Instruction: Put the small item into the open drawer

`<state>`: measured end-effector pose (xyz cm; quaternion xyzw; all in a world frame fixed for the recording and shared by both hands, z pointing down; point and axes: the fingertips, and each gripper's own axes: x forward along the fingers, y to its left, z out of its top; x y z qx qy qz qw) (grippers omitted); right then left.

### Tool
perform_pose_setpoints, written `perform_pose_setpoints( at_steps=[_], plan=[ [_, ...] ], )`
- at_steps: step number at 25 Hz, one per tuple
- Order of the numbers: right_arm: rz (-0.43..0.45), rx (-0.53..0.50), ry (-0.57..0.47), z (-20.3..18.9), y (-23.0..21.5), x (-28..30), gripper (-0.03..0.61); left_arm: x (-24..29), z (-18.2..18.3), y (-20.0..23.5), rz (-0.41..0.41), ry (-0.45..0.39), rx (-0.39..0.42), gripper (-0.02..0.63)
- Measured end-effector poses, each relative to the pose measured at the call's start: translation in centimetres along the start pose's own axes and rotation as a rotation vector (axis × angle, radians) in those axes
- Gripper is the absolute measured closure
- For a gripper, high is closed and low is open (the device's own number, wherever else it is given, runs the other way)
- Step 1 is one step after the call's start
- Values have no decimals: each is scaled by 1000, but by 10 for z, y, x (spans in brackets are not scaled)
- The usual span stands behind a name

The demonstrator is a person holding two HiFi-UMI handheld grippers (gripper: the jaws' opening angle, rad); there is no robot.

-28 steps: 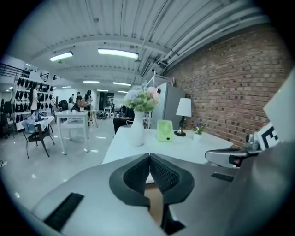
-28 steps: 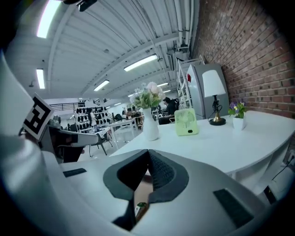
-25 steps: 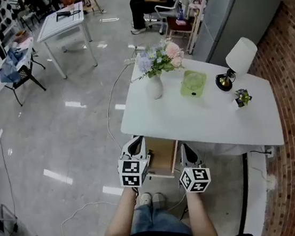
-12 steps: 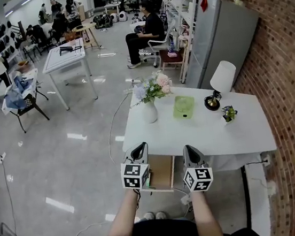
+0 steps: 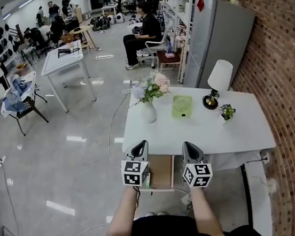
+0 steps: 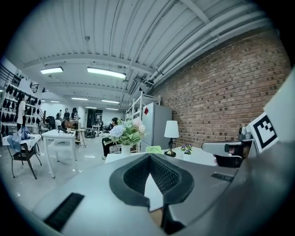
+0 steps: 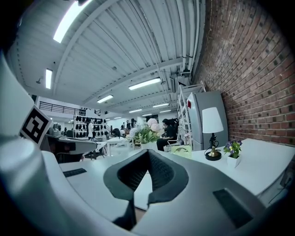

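Observation:
A white table (image 5: 209, 133) stands before me with its wooden drawer (image 5: 162, 171) pulled open at the near edge. On the top are a vase of flowers (image 5: 148, 101), a flat green item (image 5: 181, 106), a desk lamp (image 5: 215, 81) and a small potted plant (image 5: 226, 112). My left gripper (image 5: 140, 145) and right gripper (image 5: 187, 145) are held side by side just above the drawer, one at each side of it. Both are shut with nothing between the pads. The left gripper (image 6: 150, 155) and the right gripper (image 7: 148, 152) both point across the tabletop.
A brick wall (image 5: 286, 69) runs along the right, with a grey refrigerator (image 5: 217, 30) behind the table. A person sits on a chair (image 5: 147, 31) farther back. Another white table (image 5: 64, 58) and a chair with clothes (image 5: 19, 102) stand at the left. A cable (image 5: 111, 130) trails over the floor.
The head view has lifted and now takes in more of the room behind the table. Both grippers stay shut and side by side over the drawer.

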<state>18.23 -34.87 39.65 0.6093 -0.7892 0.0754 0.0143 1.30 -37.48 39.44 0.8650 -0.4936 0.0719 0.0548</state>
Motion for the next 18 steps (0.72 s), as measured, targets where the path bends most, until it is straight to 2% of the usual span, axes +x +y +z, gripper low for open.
perform_pose_setpoints(
  at_steps=[18],
  plan=[
    [-4,-25,19,-8,10,-2,578,-9,-9,8,3,3,-27,592]
  ],
)
